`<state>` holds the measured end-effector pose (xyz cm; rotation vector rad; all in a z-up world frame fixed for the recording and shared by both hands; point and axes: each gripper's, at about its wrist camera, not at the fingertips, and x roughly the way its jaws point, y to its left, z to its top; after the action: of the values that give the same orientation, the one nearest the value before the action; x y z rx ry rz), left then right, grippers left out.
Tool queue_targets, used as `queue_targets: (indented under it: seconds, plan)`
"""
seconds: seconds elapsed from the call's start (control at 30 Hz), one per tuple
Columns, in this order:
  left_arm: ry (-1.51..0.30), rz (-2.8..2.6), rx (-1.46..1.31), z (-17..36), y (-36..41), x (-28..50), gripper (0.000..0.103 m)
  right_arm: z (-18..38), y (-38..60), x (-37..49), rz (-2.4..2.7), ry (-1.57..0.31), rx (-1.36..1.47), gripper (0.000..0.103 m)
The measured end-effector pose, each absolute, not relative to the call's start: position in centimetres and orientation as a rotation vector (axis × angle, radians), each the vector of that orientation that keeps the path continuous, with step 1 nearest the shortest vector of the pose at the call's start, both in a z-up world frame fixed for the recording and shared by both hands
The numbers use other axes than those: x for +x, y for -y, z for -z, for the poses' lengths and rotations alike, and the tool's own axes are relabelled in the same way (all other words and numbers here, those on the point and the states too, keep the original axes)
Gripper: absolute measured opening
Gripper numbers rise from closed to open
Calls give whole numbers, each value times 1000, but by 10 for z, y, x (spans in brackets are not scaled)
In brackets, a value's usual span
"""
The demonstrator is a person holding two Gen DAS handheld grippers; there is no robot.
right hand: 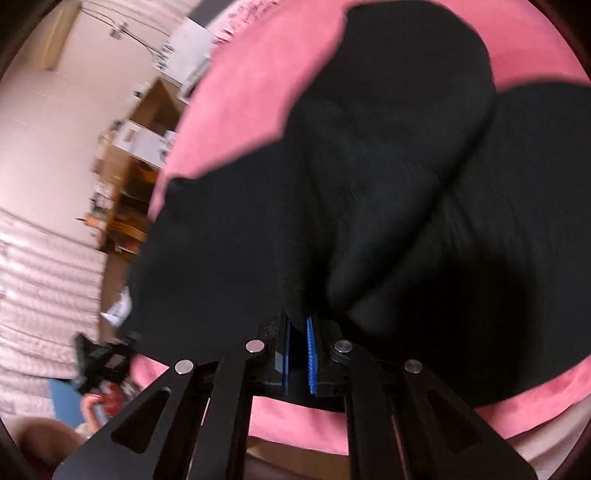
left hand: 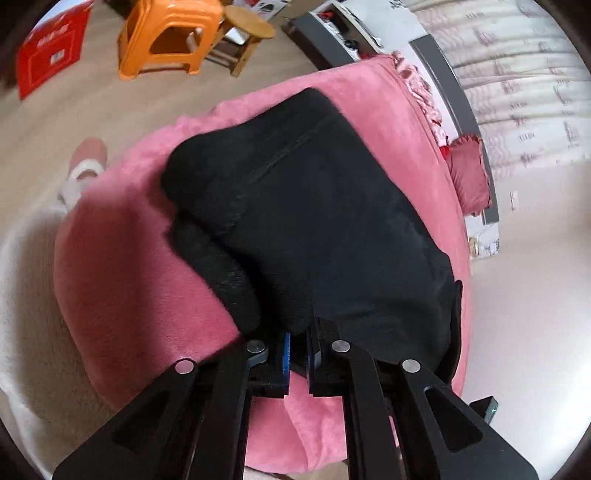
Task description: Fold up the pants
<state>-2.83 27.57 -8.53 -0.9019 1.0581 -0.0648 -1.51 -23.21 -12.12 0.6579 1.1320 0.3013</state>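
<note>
Black pants (left hand: 332, 206) lie bunched on a pink blanket (left hand: 129, 277) that covers a bed. My left gripper (left hand: 299, 338) is at the pants' near edge, its blue pads shut on a fold of the black cloth, which drapes over the fingertips. In the right wrist view the same pants (right hand: 369, 166) fill most of the picture in thick folds on the blanket (right hand: 240, 92). My right gripper (right hand: 298, 321) is shut on the near edge of the cloth, its tips buried in it.
Beyond the bed on the floor stand an orange plastic stool (left hand: 166, 37), a round wooden stool (left hand: 247, 26) and a red box (left hand: 51, 51). A red pillow (left hand: 471, 173) lies at the bed's far right. A wooden shelf (right hand: 136, 177) stands left of the bed.
</note>
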Motion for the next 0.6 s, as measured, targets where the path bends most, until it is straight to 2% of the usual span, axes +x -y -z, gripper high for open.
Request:
queue_targets:
  seconds: [0.07, 0.13, 0.2, 0.37, 0.4, 0.43, 0.47, 0.57, 0.6]
  plan:
    - [-1046, 61, -808, 68, -271, -27, 15, 118, 240, -13, -313, -1122, 733, 17]
    - [-994, 34, -765, 51, -271, -36, 18, 114, 246, -14, -320, -1104, 764, 34]
    - [-916, -11, -770, 40, -279, -52, 18, 100, 253, -16, -284, -1071, 710, 40]
    - [-686, -263, -634, -8, -289, -67, 18, 64, 268, -23, -141, -995, 531, 44]
    - [-663, -264, -622, -11, -287, -66, 20, 58, 271, -24, -107, -974, 499, 49]
    - [-666, -249, -600, -13, -282, -59, 36, 50, 274, -18, -63, -947, 464, 58]
    - [-679, -226, -584, -13, -275, -50, 52, 48, 274, -12, -38, -937, 448, 62]
    - [-707, -138, -549, -2, -242, -18, 61, 39, 265, 15, -21, -903, 448, 65]
    - [-736, -102, -531, 3, -228, -6, 63, 37, 262, 18, -16, -899, 444, 69]
